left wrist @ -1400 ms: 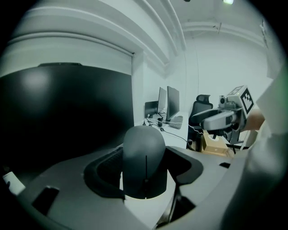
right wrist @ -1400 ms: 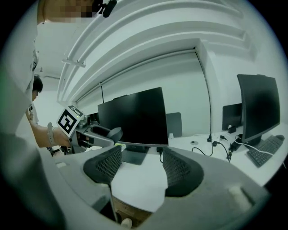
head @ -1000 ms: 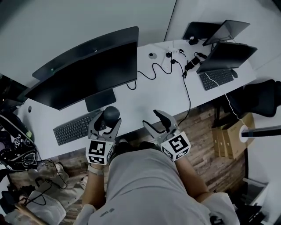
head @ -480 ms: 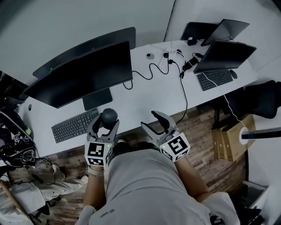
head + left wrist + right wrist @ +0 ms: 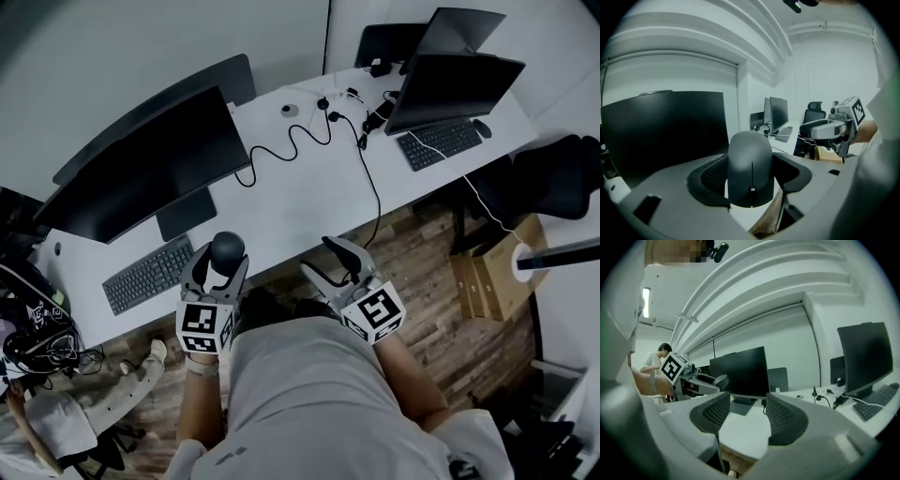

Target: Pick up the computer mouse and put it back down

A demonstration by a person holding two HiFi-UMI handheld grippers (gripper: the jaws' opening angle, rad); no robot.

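A dark grey computer mouse stands on end between the jaws of my left gripper, which is shut on it and holds it above the front edge of the white desk. The mouse's scroll wheel faces the left gripper view's camera. My right gripper hangs open with nothing between its pads, over the desk's front edge to the right of the mouse. It also shows at the right of the left gripper view.
A large black monitor and a keyboard sit at the desk's left. A second monitor, keyboard and small mouse stand at the right end. A black cable crosses the desk. A black chair stands on the wood floor.
The head view has shifted, so the desk sits higher and further left in the picture. The mouse stays held in the left gripper; both grippers keep nearly the same places.
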